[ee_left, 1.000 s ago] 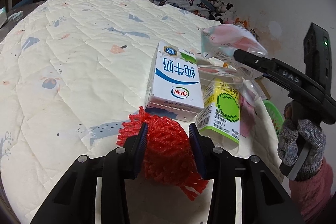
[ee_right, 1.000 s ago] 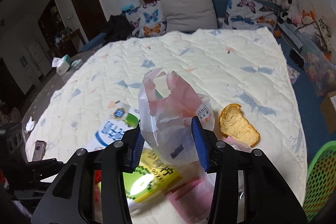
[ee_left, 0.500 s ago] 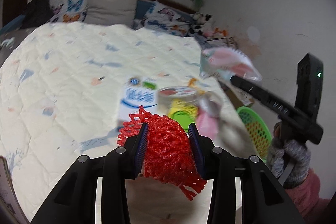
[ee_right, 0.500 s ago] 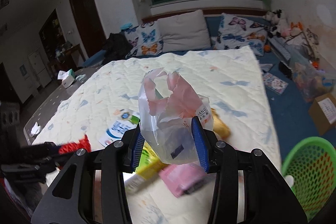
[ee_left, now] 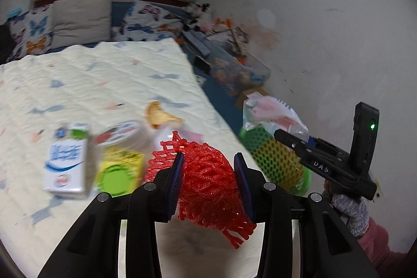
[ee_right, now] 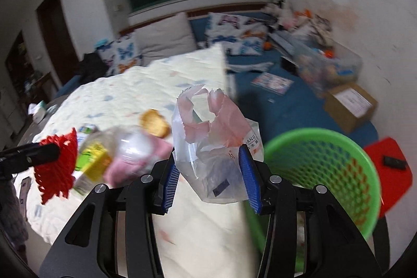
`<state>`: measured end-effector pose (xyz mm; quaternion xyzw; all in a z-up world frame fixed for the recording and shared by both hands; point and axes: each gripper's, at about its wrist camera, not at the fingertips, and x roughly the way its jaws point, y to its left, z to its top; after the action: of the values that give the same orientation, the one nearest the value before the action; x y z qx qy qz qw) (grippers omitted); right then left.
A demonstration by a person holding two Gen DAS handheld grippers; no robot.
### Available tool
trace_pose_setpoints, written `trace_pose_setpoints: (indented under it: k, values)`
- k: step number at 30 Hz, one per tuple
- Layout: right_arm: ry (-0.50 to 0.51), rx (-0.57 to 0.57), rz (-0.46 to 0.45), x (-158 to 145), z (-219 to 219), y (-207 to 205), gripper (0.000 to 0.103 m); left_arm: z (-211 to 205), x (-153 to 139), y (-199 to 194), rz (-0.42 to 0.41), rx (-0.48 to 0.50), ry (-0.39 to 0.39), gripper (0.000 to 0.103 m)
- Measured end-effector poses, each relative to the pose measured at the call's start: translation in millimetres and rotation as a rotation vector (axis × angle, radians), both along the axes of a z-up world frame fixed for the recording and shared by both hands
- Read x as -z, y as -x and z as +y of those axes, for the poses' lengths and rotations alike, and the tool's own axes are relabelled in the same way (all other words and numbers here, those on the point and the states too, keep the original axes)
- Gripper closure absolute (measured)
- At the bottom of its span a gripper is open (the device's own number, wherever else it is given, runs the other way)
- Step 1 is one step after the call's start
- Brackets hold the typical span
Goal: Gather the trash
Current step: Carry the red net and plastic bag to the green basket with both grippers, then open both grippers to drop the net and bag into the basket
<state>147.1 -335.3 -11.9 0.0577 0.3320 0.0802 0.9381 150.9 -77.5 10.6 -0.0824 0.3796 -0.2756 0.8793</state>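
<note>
My left gripper (ee_left: 208, 163) is shut on a red foam fruit net (ee_left: 208, 184), held above the bed's near corner. My right gripper (ee_right: 208, 160) is shut on a crumpled clear and pink plastic bag (ee_right: 208, 137), held beside the green mesh basket (ee_right: 323, 168) on the floor. From the left wrist view the bag (ee_left: 268, 116) hangs over the basket (ee_left: 276, 160). On the quilt (ee_left: 91, 80) lie a white milk carton (ee_left: 66, 163), a yellow-green carton (ee_left: 117, 171), a clear lidded tub (ee_left: 122, 132) and a slice of bread (ee_left: 159, 116).
A cardboard box (ee_right: 349, 106), a red stool (ee_right: 391, 168) and a clear bin of toys (ee_right: 325, 67) stand on the blue floor by the white wall. Pillows (ee_left: 80, 20) line the bed's head. A pink wrapper (ee_right: 135, 160) lies near the bed edge.
Both grippers have swung right, off the trash pile toward the bed's edge and the green basket, each still holding its item. The basket now fills the right wrist view's lower right.
</note>
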Motion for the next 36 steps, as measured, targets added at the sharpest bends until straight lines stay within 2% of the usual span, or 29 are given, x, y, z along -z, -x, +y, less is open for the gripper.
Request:
trace_pose_setpoints:
  k: [7,14,22,33,36]
  values:
    - [0.001,0.137,0.048,23,-64,14,0.053,-56,1,-18,0.011,0.095,-0.02,0.065]
    - [-0.013,0.207,0.08,40,-98,18,0.043,-104,4,-33,0.021,0.166,-0.039,0.065]
    - [-0.031,0.25,0.075,41,-121,27,0.042,-149,8,-38,0.023,0.236,-0.051,0.065]
    - [-0.036,0.294,0.053,36,-145,57,0.037,-213,33,-46,0.073,0.312,-0.111,0.064]
    - [-0.044,0.306,0.047,35,-150,62,0.036,-223,39,-48,0.086,0.319,-0.117,0.061]
